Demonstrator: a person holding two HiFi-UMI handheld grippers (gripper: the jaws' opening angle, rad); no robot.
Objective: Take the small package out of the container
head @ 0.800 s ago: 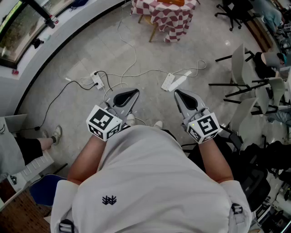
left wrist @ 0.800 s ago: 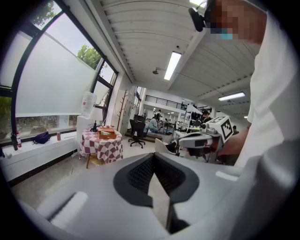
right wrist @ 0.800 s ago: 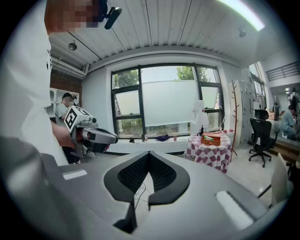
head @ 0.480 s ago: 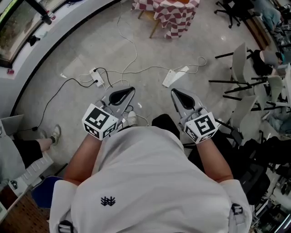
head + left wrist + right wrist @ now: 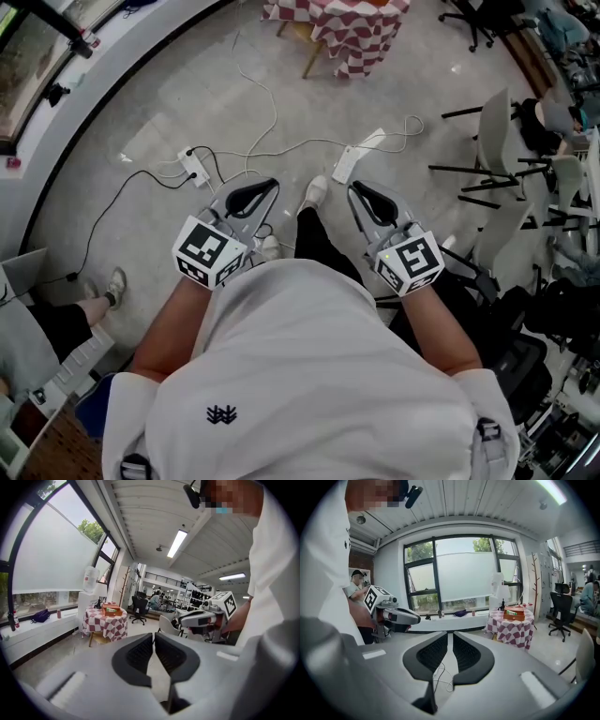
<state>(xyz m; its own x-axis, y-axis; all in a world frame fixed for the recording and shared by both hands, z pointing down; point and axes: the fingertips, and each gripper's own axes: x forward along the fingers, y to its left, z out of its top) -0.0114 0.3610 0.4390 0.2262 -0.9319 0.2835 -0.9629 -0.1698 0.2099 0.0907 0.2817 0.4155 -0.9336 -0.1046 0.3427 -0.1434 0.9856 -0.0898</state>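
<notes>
Holding both tools out in front of the body, over the floor, well apart from the task things. Left tool: jaws together, nothing between. Right tool: jaws all but together, nothing between. Surface with red-white checked cloth stands at the far end of the room. On top of it is an orange box, with a small green packet lying in it, too small to make out more. Two power strips and white cables lie on the floor just beyond the tools. One shoe shows between the tools. Chairs at the right.
</notes>
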